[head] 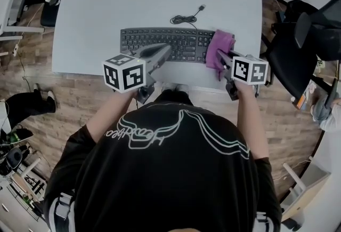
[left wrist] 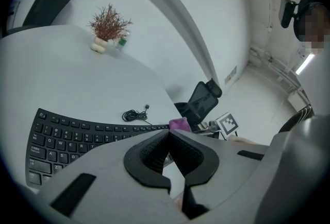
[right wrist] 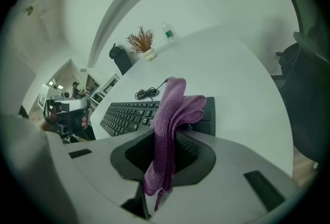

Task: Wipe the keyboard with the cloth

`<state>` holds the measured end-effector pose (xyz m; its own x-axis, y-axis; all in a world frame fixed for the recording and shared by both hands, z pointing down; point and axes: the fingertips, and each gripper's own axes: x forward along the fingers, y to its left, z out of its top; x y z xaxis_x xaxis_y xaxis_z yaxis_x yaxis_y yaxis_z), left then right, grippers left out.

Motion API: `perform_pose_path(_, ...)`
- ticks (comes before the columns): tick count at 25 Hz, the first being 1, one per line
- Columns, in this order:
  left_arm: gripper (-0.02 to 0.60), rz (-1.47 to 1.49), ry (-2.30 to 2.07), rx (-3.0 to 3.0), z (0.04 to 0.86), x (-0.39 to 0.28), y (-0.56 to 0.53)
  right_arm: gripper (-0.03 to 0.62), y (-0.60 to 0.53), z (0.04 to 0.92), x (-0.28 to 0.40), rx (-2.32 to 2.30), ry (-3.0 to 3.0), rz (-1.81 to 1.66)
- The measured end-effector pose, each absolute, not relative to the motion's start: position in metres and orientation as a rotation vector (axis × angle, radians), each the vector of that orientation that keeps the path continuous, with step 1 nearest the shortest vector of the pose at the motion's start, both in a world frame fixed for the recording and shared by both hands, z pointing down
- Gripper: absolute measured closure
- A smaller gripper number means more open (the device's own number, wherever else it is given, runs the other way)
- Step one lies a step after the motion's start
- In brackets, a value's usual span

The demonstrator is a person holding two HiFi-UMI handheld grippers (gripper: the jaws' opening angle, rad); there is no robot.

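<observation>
- Keyboard [head: 160, 41], black, on white table [head: 106, 1]; purple cloth [head: 219, 46] draped over its right end.
- Right gripper [right wrist: 171, 138] clamped on the cloth.
- Left gripper [left wrist: 168, 133] jaws together, empty.

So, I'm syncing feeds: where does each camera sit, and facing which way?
Head view: on the head, facing steeply down at the keyboard; shoulders, arms show.
Left gripper view: on the left tongs, facing rightward over it; tongs shut.
Right gripper view: on the right tongs, facing leftward; tongs grip the purple cloth.
All share the keyboard.
</observation>
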<state>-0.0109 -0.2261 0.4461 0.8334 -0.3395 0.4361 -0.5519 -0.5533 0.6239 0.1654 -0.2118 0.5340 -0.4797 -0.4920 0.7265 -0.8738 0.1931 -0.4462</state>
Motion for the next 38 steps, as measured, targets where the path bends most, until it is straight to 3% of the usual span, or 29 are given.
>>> perform_pose_path(19, 0.575, 0.357, -0.686, 2.199, 0.445, -0.012, -0.21, 0.54, -0.193, 0.538, 0.234, 1.396, -1.946, 1.23)
perform_pose_path(38, 0.575, 0.293, -0.765, 2.18, 0.437, -0.048, -0.213, 0.54, -0.225, 0.426, 0.118, 1.199, -2.388, 1.204)
